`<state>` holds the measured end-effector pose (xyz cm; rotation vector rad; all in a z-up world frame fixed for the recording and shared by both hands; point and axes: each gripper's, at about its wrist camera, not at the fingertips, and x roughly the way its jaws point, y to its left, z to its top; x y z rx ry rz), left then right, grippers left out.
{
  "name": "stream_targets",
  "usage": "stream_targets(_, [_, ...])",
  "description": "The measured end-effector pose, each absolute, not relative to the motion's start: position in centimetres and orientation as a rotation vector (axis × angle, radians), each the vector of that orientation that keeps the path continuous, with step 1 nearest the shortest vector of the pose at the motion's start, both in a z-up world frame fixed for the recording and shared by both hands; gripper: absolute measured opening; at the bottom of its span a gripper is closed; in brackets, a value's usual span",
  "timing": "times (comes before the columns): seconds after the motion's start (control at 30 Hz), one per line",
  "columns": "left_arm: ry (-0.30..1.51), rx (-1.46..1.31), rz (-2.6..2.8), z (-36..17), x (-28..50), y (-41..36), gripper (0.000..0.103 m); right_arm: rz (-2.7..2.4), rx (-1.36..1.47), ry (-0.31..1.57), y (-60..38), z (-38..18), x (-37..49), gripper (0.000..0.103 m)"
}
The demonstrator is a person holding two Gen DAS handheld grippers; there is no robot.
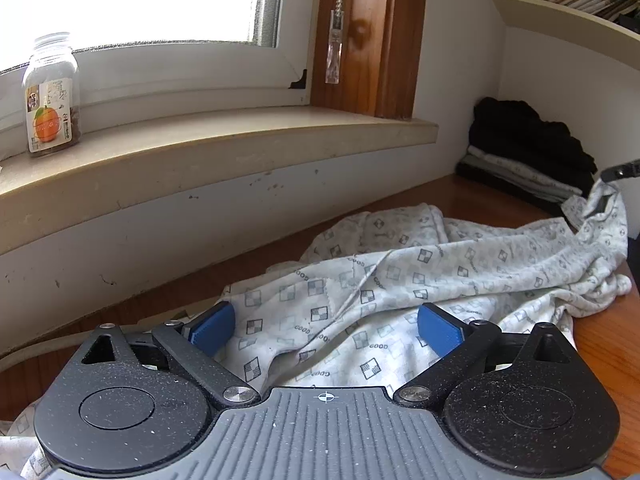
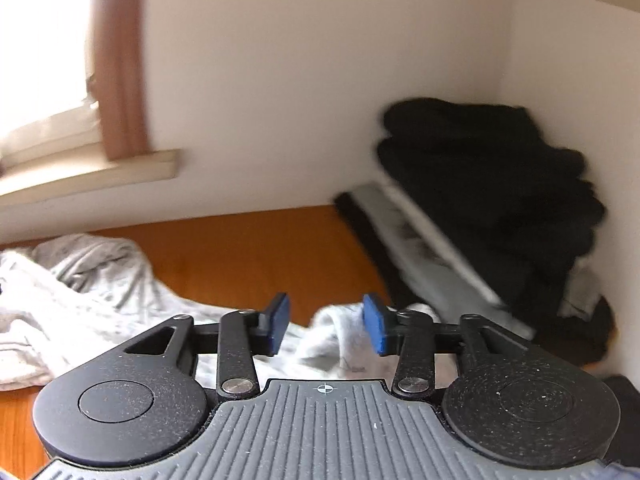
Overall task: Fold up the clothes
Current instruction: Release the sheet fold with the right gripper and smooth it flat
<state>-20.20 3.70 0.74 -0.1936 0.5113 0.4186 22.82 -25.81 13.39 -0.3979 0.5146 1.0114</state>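
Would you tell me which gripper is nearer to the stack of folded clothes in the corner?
Right. The right gripper sits just short of the stack of folded clothes; the left gripper is at the patterned garment's far end.

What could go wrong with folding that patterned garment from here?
1. The right tongs stand apart with a raised end of the patterned garment between them; that end may slip out and drop.
2. The garment lies crumpled under the wide-open left tongs, so a fold started now would likely trap wrinkles.
3. The stack of folded clothes sits close beside the right tongs; a wide swing could topple it.
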Motion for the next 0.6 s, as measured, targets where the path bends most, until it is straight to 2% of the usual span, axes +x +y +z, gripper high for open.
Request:
stream_targets(0.13, [0.514,-0.188,0.419,0.7,-20.1,3.6,0.099,1.073,-0.446,0.511,-23.3,13.1,21.0,0.047])
stream_targets(0.43, [0.516,-0.184,0.417,0.7,-20.1,3.7,0.1,1.118,-0.517,0.647,-19.3,7.7,22.1,0.049])
stream_targets(0.53, [0.516,-0.183,0.417,0.6,-20.1,3.7,0.1,1.122,-0.536,0.669,-18.4,6.4,22.1,0.057])
stream_targets(0.6, [0.514,-0.184,0.417,0.7,-20.2,3.7,0.1,1.133,-0.535,0.672,-17.8,6.2,22.2,0.057])
